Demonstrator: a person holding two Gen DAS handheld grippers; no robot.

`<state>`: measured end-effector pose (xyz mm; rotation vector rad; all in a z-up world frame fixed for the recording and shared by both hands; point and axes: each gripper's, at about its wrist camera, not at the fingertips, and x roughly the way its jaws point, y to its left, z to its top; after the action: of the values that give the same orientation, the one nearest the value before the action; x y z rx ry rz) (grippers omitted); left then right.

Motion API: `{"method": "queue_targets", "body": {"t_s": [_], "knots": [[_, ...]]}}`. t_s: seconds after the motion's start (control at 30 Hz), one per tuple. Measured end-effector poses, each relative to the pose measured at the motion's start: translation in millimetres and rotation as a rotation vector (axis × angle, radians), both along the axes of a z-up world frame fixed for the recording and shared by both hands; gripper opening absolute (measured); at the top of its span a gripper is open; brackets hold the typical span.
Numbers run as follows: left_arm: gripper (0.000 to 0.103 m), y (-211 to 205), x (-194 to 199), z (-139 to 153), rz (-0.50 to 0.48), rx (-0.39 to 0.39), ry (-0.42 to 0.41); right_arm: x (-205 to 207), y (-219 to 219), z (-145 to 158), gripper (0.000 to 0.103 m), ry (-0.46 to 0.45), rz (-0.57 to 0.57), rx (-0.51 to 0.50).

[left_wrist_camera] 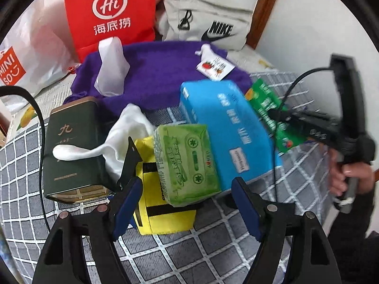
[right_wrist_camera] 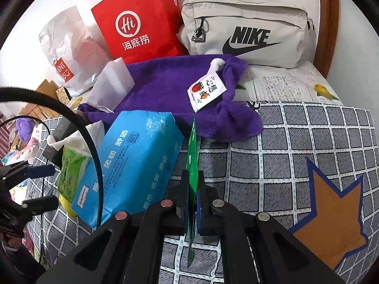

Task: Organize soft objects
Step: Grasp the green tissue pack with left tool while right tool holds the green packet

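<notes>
Left gripper first: your jaws stand wide apart with nothing between the pads, hovering over the near end of the green tissue pack. That pack lies across a yellow pouch, and leans against the big blue tissue pack on its right. To the left sits a dark green tin with a white cloth draped onto it. Further back you've got the purple towel. Far right, your other hand grips its tool, with a green packet out in front of it.

Over to the right wrist view: right gripper, jaws clamped tight on that thin green packet, held edge-on just right of the blue tissue pack. The purple towel lies beyond with a small white sachet on it, and a beige bag and red paper bag stand at the back.

Watch out now. That packet is slick and pinched only along a narrow strip, so I'd judge a quick swing could let it slide out. On the left, come down off-centre and you may snag the yellow pouch underneath, or nudge the green pack off its perch.
</notes>
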<state>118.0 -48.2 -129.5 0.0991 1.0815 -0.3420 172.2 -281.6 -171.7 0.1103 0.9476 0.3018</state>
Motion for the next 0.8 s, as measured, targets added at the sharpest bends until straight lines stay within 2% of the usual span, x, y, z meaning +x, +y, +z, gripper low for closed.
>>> {"method": "queue_targets", "body": {"t_s": [0.1,0.2,0.33,0.4,0.43,0.5,0.6,0.73,0.8], "knots": [[0.077,-0.2,7.3,-10.1,0.014,0.008,0.031,-1.3,-0.9,-1.8,0.005,0.002,0.003,0.011],[0.077,5.2,13.0,-13.6,0.033,-0.057,0.06,-0.6,-1.3,-3.6,0.005,0.006,0.0,0.014],[0.074,6.3,16.4,-17.3,0.033,-0.101,0.065,-0.7,-1.1,-5.0,0.005,0.009,0.004,0.022],[0.059,7.1,17.1,-17.1,0.019,-0.132,0.06,-0.7,-1.9,-5.6,0.005,0.009,0.005,0.026],[0.058,8.4,17.6,-16.5,0.013,-0.156,0.065,-0.8,-2.5,-5.9,0.005,0.01,0.004,0.026],[0.045,11.8,16.3,-14.3,0.021,-0.151,0.057,-1.9,-4.1,-6.1,0.005,0.01,0.004,0.025],[0.045,16.5,17.3,-14.7,0.032,-0.109,0.055,-2.6,-6.6,-6.2,0.005,0.01,0.0,0.025],[0.046,16.0,20.9,-17.5,0.032,-0.112,0.064,-1.1,-7.4,-7.5,0.005,0.016,-0.002,0.029],[0.055,10.6,23.2,-21.1,0.026,-0.088,0.074,-0.7,-6.5,-8.1,0.005,0.018,0.001,0.029]]}}
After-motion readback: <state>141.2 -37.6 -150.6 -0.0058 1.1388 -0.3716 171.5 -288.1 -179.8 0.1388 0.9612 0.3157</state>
